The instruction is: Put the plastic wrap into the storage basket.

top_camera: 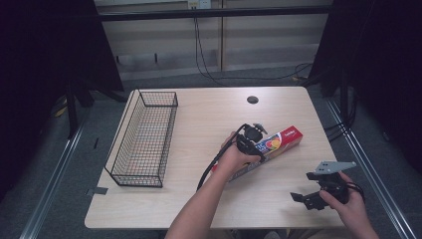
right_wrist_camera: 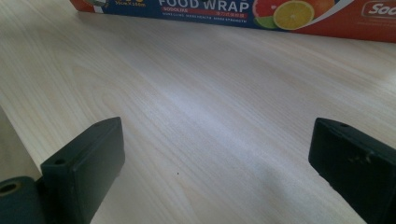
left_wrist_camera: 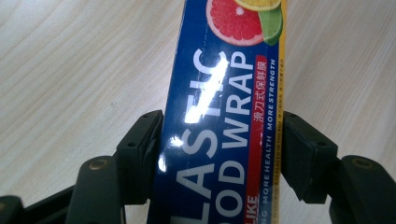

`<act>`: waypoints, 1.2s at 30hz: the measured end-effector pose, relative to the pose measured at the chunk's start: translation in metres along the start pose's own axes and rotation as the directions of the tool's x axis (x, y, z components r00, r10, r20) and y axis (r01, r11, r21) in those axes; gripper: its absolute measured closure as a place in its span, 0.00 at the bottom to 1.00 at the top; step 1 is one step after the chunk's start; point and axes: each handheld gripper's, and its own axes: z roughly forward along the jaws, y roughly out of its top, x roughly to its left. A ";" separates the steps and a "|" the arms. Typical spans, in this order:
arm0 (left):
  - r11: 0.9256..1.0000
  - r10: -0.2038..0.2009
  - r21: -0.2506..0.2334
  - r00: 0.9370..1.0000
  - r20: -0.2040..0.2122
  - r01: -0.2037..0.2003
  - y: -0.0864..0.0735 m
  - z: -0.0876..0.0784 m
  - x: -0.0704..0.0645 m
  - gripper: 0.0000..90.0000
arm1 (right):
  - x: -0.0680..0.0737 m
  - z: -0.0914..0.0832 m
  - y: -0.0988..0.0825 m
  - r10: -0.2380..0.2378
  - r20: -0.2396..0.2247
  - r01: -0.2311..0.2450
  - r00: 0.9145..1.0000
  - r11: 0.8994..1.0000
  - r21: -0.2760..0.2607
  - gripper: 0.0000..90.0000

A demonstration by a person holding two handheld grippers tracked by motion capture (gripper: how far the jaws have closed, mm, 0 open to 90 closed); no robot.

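Lying mid-surface (top_camera: 199,114) in the high view, the wrap box (top_camera: 286,139) sits right of the basket (top_camera: 144,137). Left gripper (left_wrist_camera: 219,144) view: jaws pinch the box (left_wrist_camera: 219,116). Right gripper (right_wrist_camera: 215,172) view: jaws spread over bare surface (right_wrist_camera: 205,107).

Food wrap box (left_wrist_camera: 219,121) reading "PLASTIC FOOD WRAP", "MORE HEALTH", "MORE STRENGTH", brand "SODOLIKE"
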 end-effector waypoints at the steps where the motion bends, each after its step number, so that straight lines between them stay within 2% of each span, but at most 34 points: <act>1: 1.000 0.002 -0.005 1.000 -0.003 -0.002 0.000 0.001 0.000 0.41 | 0.000 0.000 0.000 -0.004 0.000 0.004 1.000 1.000 0.003 0.04; 4: 1.000 0.003 0.007 1.000 -0.009 -0.003 0.001 0.000 -0.002 0.45 | 0.000 0.000 0.000 0.001 -0.001 -0.001 1.000 1.000 -0.001 0.04; 6: 1.000 -0.026 0.011 1.000 -0.012 0.026 0.000 -0.001 -0.003 0.47 | 0.001 0.000 0.000 0.002 0.001 -0.002 1.000 1.000 -0.004 0.04; 8: 0.997 -0.069 0.022 0.998 0.003 0.069 -0.002 -0.007 -0.001 0.48 | 0.000 -0.001 0.000 -0.001 0.003 0.001 1.000 1.000 -0.006 0.04; 9: 0.997 -0.069 0.022 0.998 0.003 0.069 -0.002 -0.007 -0.001 0.48 | 0.000 -0.001 0.000 -0.001 0.003 0.001 1.000 1.000 -0.006 0.04; 10: 0.996 -0.090 0.013 0.996 0.008 0.090 -0.004 -0.010 0.000 0.48 | 0.000 -0.001 0.000 -0.001 0.003 0.001 1.000 1.000 -0.005 0.04; 13: 0.995 -0.095 0.025 0.995 -0.013 0.096 -0.006 -0.019 0.001 0.49 | -0.001 -0.001 0.000 -0.003 0.008 0.003 1.000 1.000 -0.006 0.04; 14: 0.995 -0.093 0.042 0.996 -0.014 0.093 -0.006 -0.024 0.004 0.49 | -0.001 -0.001 0.000 -0.002 0.008 0.002 1.000 1.000 -0.006 0.04; 15: 0.993 -0.113 0.040 0.993 -0.019 0.113 -0.007 -0.031 0.007 0.49 | -0.001 -0.001 0.001 -0.011 0.008 0.011 1.000 1.000 -0.010 0.04; 16: 0.993 -0.113 0.040 0.993 -0.019 0.113 -0.007 -0.031 0.007 0.49 | -0.001 -0.001 0.001 -0.010 0.007 0.010 1.000 1.000 -0.009 0.04; 18: 0.988 -0.145 0.042 0.989 -0.035 0.146 -0.008 -0.037 0.009 0.49 | -0.001 -0.001 0.001 -0.008 0.007 0.008 1.000 1.000 -0.009 0.04; 19: 0.989 -0.138 0.054 0.989 -0.045 0.140 -0.009 -0.040 0.010 0.49 | -0.001 -0.001 0.001 -0.007 0.007 0.007 1.000 1.000 -0.009 0.04; 21: 0.985 -0.165 0.047 0.985 -0.046 0.167 -0.011 -0.045 0.013 0.49 | -0.001 -0.001 0.001 -0.007 0.006 0.007 1.000 1.000 -0.010 0.04; 26: 0.980 -0.191 0.045 0.980 -0.058 0.194 -0.014 -0.059 0.019 0.49 | -0.001 0.000 0.002 -0.005 0.005 0.005 1.000 1.000 -0.009 0.04; 28: 0.980 -0.187 0.050 0.980 -0.064 0.191 -0.015 -0.064 0.022 0.49 | -0.001 0.000 0.002 -0.008 0.005 0.008 1.000 1.000 -0.008 0.04; 31: 0.977 -0.206 0.045 0.976 -0.068 0.209 -0.017 -0.071 0.025 0.49 | -0.001 0.000 0.002 -0.006 0.006 0.006 1.000 1.000 -0.008 0.04; 32: 0.973 -0.224 0.043 0.972 -0.072 0.227 -0.019 -0.074 0.027 0.49 | -0.001 0.000 0.002 -0.006 0.005 0.006 1.000 1.000 -0.009 0.04; 33: 0.974 -0.220 0.045 0.972 -0.078 0.224 -0.019 -0.076 0.028 0.49 | -0.001 0.000 0.002 -0.009 0.005 0.009 1.000 1.000 -0.009 0.04; 35: 0.971 -0.232 0.037 0.968 -0.095 0.236 -0.021 -0.080 0.029 0.49 | -0.001 0.000 0.002 -0.009 0.004 0.009 1.000 1.000 -0.009 0.04; 36: 0.971 -0.230 0.048 0.969 -0.093 0.235 -0.022 -0.083 0.031 0.49 | 0.000 0.000 0.002 -0.009 0.005 0.009 1.000 1.000 -0.008 0.04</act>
